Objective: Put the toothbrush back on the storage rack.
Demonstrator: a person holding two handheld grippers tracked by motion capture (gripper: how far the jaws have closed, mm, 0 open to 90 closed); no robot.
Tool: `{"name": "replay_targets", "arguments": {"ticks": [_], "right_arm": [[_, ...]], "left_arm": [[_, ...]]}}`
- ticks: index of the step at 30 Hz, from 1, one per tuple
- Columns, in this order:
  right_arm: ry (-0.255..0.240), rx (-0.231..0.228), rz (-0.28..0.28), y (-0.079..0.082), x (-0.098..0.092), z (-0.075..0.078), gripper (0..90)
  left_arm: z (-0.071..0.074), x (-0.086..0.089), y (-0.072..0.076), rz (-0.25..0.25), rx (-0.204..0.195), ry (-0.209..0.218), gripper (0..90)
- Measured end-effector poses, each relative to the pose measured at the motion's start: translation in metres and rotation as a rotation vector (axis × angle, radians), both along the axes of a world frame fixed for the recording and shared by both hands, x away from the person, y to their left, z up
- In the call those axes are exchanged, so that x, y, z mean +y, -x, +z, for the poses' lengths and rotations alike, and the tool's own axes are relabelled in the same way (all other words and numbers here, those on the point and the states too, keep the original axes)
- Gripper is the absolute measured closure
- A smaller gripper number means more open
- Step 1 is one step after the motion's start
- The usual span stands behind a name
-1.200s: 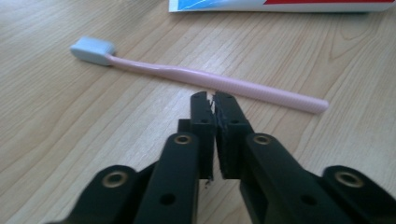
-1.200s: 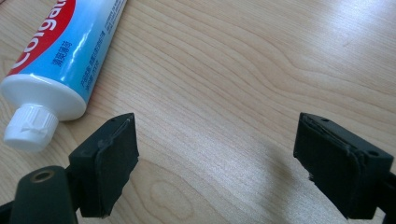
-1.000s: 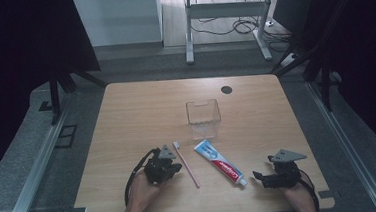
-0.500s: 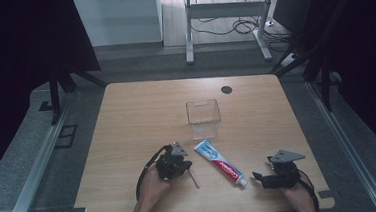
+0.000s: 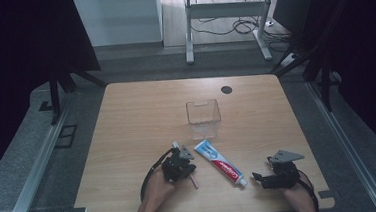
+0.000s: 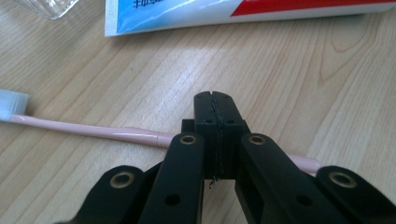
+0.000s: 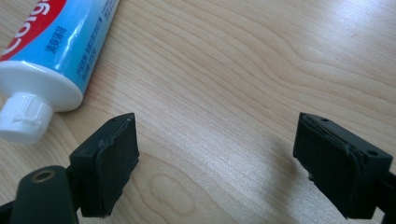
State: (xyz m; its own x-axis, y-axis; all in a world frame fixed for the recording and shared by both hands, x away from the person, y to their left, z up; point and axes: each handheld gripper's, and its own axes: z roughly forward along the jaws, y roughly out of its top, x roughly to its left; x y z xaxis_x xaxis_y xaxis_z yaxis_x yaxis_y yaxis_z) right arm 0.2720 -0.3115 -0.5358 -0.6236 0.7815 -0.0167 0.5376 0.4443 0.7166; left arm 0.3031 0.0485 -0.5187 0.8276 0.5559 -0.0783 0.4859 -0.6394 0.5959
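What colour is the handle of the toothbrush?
Pale pink toothbrush, clearest in the left gripper view.

Black gripper (image 6: 215, 105) jaws, brass rivets, grey plate, black cable
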Motion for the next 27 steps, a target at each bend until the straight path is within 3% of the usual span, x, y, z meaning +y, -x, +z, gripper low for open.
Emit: {"name": "replay_targets", "arguments": {"ticks": [21, 27], "right_arm": [[0.016, 0.008, -0.003, 0.0, 0.001, -0.001, 14.6], [0.015, 0.007, -0.003, 0.0, 0.001, -0.001, 14.6]], "left_arm": [[-0.003, 0.025, 0.011, 0.038, 0.022, -0.012, 89.2], [-0.003, 0.034, 0.013, 0.051, 0.023, -0.032, 88.7]]}}
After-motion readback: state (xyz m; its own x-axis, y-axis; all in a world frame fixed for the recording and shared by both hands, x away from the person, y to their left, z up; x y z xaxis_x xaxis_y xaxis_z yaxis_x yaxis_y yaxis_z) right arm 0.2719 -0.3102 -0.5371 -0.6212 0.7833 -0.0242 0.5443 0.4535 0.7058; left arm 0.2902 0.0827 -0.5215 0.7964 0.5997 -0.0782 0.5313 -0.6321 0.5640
